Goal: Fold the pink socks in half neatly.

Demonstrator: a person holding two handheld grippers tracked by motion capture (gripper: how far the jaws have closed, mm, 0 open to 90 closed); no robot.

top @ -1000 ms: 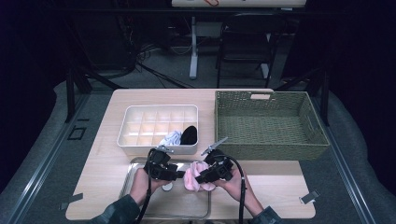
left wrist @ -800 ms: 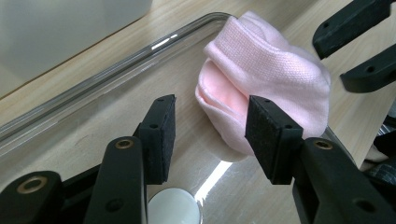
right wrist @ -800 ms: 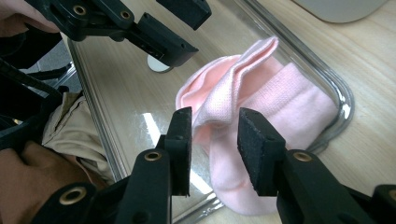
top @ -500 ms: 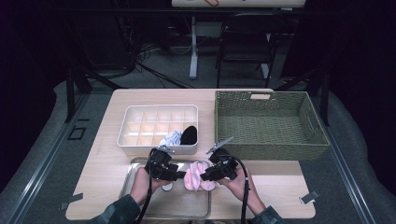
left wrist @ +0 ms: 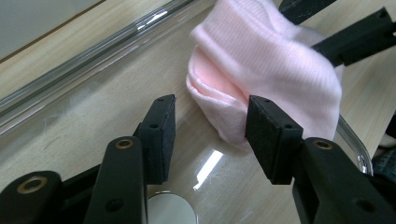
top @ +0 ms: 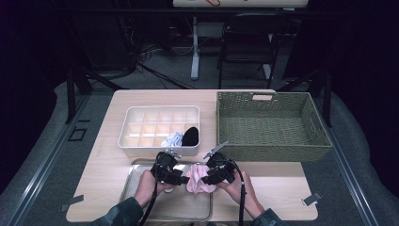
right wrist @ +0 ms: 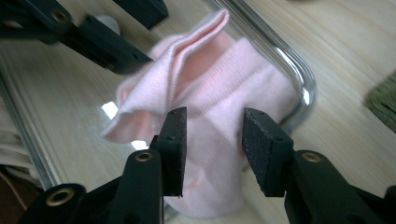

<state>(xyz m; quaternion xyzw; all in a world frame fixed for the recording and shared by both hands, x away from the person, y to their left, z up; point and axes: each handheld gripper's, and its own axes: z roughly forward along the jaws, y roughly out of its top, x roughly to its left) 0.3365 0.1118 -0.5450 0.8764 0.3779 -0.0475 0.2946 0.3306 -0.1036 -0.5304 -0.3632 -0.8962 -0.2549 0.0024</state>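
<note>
Overhead light is falling brightly on the bench [top: 263, 186] while the room around it is sinking into near-black. The high view is looking soft and grainy. In the gripper views, glare is glinting off the tray [left wrist: 210, 165] and its rim [right wrist: 303, 88], and the pink sock [right wrist: 219, 93] is blurring slightly at its edges.

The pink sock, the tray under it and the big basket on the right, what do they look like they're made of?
The pink sock looks like soft ribbed knit fabric, matte, with fine ridges and a folded cuff. The tray seems to be polished metal: its rolled rim is shiny and its floor mirrors lights. The basket looks like woven, olive-green fibre, maybe seagrass or wicker, with a visible weave.
</note>
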